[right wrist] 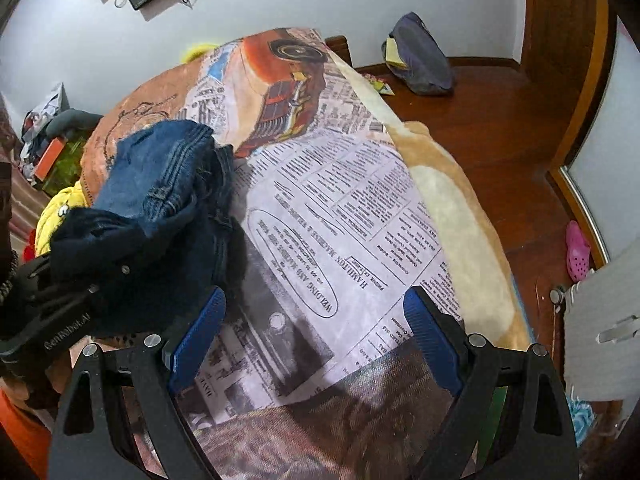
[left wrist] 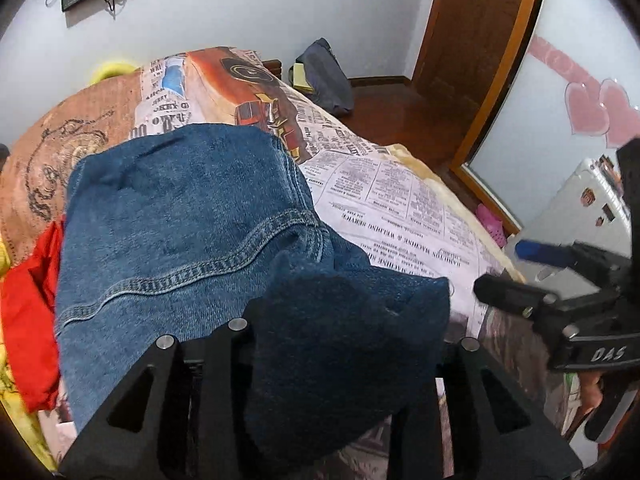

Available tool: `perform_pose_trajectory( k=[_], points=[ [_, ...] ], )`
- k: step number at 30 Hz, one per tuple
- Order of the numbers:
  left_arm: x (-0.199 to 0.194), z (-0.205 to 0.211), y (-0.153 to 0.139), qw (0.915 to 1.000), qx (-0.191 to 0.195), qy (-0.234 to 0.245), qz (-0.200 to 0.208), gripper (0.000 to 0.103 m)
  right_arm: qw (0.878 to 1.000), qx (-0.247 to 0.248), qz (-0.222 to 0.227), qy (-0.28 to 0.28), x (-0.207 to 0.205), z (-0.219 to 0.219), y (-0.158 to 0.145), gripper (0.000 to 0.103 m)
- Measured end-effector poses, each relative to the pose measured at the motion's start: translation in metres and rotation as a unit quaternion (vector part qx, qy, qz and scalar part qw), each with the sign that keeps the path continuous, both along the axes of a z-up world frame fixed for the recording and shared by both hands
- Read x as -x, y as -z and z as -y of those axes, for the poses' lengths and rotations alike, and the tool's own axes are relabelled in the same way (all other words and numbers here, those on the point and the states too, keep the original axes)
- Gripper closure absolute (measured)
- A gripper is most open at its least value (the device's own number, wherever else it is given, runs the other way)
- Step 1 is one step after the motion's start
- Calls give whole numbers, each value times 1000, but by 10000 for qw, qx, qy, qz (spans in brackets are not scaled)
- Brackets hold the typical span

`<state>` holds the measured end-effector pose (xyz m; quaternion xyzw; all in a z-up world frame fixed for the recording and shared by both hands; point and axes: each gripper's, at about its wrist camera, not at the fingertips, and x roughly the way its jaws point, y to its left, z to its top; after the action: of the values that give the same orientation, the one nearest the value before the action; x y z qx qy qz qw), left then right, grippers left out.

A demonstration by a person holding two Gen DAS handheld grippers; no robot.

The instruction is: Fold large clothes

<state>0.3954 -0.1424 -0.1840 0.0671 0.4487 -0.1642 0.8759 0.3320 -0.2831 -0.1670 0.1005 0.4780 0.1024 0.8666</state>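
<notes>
1. My left hand-held gripper (left wrist: pixel 332 320) is clamped on the jeans (left wrist: pixel 180 216) — a dark fold of denim is bunched between its fingers and hides the fingertips in the left wrist view. In the right wrist view the same gripper (right wrist: pixel 76 280) sits at the left edge with the denim draped over it.
2. The jeans lie in a crumpled heap on the bed (right wrist: pixel 460 216), on the left part of the newspaper-print blanket (right wrist: pixel 340 208), with the gripped end lifted off the blanket.
3. My right hand-held gripper (right wrist: pixel 314 330) is spread wide — blue pads (right wrist: pixel 200 332) well apart, nothing between them, only blanket beneath. It is just beside the jeans, not touching them as far as I can tell.
4. A red garment (left wrist: pixel 28 312) lies left of the jeans, partly under them; a yellow garment (right wrist: pixel 56 216) lies near it.
5. Off the bed: a dark bag (right wrist: pixel 424 56) on the wooden floor (right wrist: pixel 500 128) against the wall, a pink clog (right wrist: pixel 578 254) near the mirrored door.
</notes>
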Motion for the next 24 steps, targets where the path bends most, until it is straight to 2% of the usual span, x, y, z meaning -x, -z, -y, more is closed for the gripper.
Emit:
perform_pose_trajectory(
  k=[3,5,8,11,13,17,21,24],
  points=[
    [11,2,-9,9997,-156,-19,-163,60,9998,57,162,-56,4,-3,-11,14],
    [20,2,-17,9996,-199,130,-151,44,9996,67,270,-100,6,-6,-17,14],
    [46,-9,-37,9992,-151,285,249,29,9992,45,363,-171,9,-11,-24,14],
    [58,-35,-58,9978,-89,12,651,18,9988,10,401,-265,9,-20,-27,14],
    [60,-60,-67,9966,8,-253,784,17,9986,-17,418,-338,8,-28,-29,14],
    [53,-114,-71,9933,24,-853,781,17,9969,-124,474,-622,3,-53,-34,14],
    [42,-160,-55,9885,-26,-1413,535,17,9926,-151,553,-1069,-4,-93,-37,14],
    [39,-180,-38,9866,-6,-1607,274,17,9887,-117,501,-1407,-10,-121,-31,14]
  ],
)
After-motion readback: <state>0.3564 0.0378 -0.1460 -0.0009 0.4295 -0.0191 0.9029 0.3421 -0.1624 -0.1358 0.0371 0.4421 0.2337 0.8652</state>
